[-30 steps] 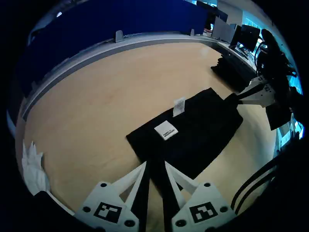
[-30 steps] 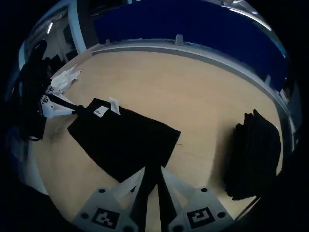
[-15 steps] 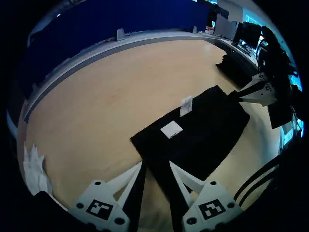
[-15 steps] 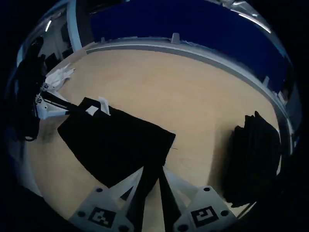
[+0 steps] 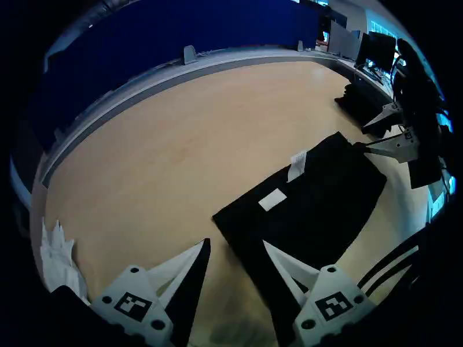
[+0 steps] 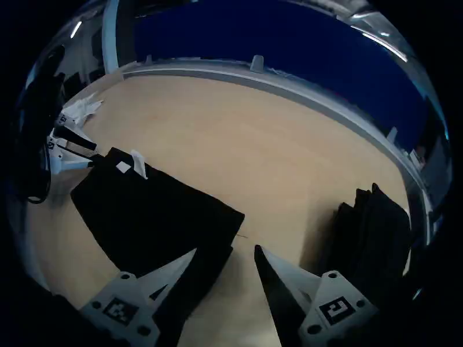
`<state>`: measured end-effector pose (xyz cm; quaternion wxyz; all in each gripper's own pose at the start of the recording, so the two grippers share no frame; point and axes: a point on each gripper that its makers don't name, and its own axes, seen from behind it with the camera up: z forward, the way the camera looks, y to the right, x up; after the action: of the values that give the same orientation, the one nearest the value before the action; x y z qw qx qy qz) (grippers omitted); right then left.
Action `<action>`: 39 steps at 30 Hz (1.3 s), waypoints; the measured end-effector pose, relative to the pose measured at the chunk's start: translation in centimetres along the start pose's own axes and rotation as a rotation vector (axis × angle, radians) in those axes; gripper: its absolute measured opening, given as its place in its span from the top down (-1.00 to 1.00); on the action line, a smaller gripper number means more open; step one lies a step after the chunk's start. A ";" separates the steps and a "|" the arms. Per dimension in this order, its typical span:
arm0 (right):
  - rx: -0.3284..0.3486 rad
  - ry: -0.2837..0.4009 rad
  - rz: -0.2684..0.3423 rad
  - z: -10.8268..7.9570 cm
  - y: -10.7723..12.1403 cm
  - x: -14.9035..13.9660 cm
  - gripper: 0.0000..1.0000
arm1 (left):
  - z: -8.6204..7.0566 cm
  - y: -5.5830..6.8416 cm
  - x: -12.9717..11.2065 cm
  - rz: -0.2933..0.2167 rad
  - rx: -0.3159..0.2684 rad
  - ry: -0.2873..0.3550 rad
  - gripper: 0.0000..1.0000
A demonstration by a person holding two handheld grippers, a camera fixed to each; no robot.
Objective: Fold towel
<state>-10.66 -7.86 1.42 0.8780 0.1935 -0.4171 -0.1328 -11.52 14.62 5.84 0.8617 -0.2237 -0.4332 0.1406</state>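
Observation:
A black towel (image 5: 324, 202) lies folded flat on the light wooden table (image 5: 173, 150), with two white tags (image 5: 272, 199) on top. My left gripper (image 5: 234, 246) is open just above the towel's near corner, and nothing is pinched between its fingers. In the right gripper view the towel (image 6: 150, 214) spreads to the left. My right gripper (image 6: 226, 251) is open over its near corner. The right gripper (image 5: 370, 136) also appears at the towel's far end, fingers spread. The left gripper (image 6: 75, 151) appears at the opposite end, also spread.
A stack of folded dark towels (image 6: 370, 231) sits on the table's right side, also seen as a dark stack (image 5: 359, 101) in the left gripper view. A crumpled white cloth (image 5: 55, 260) lies near the table edge. A blue partition (image 5: 173, 29) backs the table.
Both grippers were shut on the towel's corners and have opened and let go. The towel now rests flat, and both grippers have drawn back slightly.

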 end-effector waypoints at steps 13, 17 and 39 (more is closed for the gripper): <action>-0.085 0.084 0.012 0.2 2.3 3.6 -0.72 | -0.5 -2.6 1.9 -0.032 0.075 0.051 -0.79; -0.083 0.091 0.012 -0.2 2.4 3.8 -0.76 | -1.1 -2.7 1.9 -0.039 0.074 0.060 -0.81; -0.032 0.085 0.081 -4.0 -0.1 0.4 -0.84 | -4.6 -1.3 -1.5 -0.120 0.075 0.070 -0.81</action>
<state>-7.27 -7.17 -0.67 0.9026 0.1676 -0.3848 -0.0954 -8.62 11.64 3.04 0.8910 -0.1696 -0.4099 0.0967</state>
